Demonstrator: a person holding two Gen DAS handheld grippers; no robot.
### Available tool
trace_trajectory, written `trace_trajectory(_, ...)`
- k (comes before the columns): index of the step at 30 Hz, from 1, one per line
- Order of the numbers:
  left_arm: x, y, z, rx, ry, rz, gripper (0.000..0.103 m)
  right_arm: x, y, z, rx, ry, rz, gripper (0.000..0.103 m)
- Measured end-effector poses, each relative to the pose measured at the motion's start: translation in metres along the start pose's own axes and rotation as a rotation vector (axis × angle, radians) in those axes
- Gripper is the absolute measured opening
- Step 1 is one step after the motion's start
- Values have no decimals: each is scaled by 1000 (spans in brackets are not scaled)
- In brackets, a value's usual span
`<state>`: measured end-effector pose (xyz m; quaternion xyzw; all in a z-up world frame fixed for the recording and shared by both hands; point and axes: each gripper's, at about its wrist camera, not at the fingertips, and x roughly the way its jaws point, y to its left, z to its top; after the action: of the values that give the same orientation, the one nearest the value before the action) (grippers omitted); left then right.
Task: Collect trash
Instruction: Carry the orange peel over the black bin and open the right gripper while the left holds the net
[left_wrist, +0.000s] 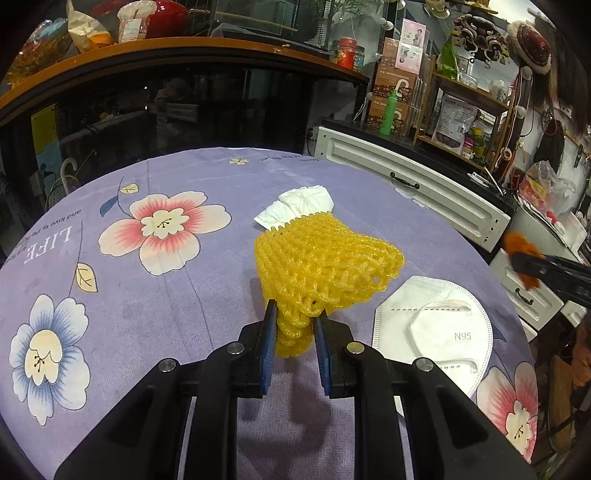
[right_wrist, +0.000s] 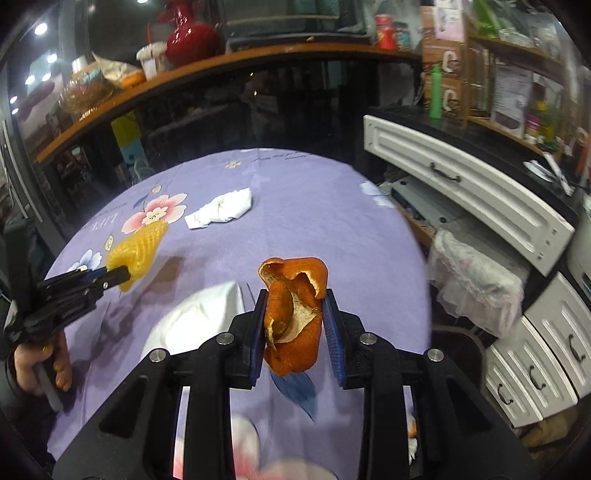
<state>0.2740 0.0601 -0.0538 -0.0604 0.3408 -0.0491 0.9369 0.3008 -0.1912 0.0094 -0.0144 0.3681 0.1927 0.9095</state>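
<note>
Both grippers loaded, remaining trash on the purple floral tablecloth (left_wrist: 177, 306)

Left to right: left gripper (left_wrist: 294, 314) clamped on the yellow foam fruit net (left_wrist: 325, 258), net lifted over the cloth; crumpled white tissue (left_wrist: 299, 206) lies just behind it; N95 mask (left_wrist: 432, 332) flat on the cloth right of the net. Right gripper (right_wrist: 293, 295) pinches the orange peel (right_wrist: 295, 314) between its blue pads, held off the table near its right edge. White-lined bin (right_wrist: 476, 280) sits beside the table, below the white drawers (right_wrist: 461, 192)
</note>
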Motion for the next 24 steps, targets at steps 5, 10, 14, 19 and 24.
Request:
trace_trajectory(5,-20,-19,2,13,-34,-20,19,-39,-25,-25,44,-31,-23,29)
trace_trajectory(10,-41,-57,2,56,-66,-75,19,-60,-45,-52,59,-33,-66,29)
trace_trajectory(14,-52,-92,-2,100,-76,-130,19,-73,-63,-72,90,-29,-87,29)
trace_trajectory(19,-58,-134,-8,134,-79,-206,19,-79,-84,-95,132,-17,-110,29)
trace_trajectory(24,-57,-177,-15,183,-65,-268,19,-75,-107,-120,177,10,-137,29)
